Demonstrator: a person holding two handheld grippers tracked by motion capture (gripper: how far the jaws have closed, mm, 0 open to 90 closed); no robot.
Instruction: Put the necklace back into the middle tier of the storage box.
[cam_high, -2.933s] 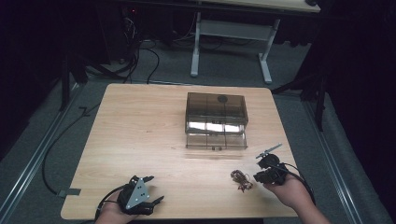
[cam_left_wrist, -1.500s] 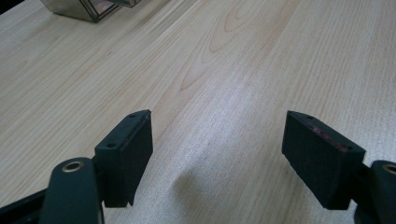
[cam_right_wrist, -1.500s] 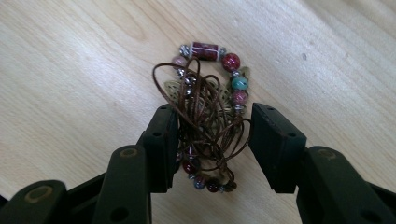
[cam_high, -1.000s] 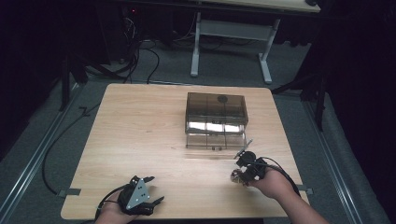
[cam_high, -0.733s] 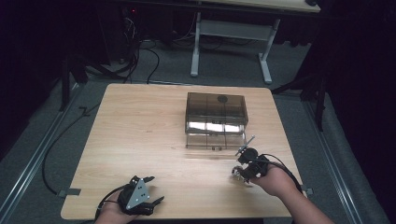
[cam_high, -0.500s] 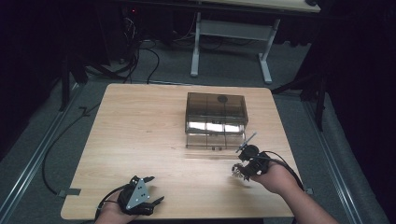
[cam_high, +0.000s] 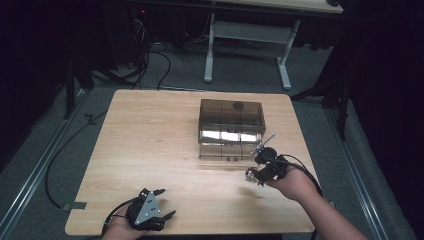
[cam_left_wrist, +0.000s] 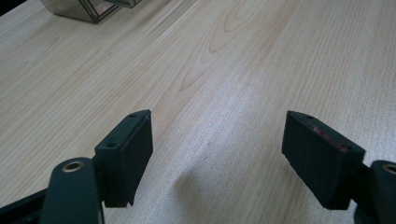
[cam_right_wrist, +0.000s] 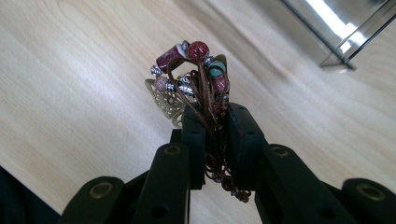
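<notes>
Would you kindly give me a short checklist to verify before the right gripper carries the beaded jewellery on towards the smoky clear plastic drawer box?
1. Right gripper shut on the beaded brown-cord jewellery: ok.
2. Jewellery lifted off the light wooden table: ok, judging from the right gripper view.
3. Cords held securely, none slipping: cannot tell.
4. A drawer of the smoky clear plastic drawer box open to receive it: cannot tell.
5. Left gripper open, away from the path: ok.

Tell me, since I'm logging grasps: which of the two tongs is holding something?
The right tongs, beside the clear box: shut on a beaded bracelet. The left tongs gape wide over bare table.
</notes>
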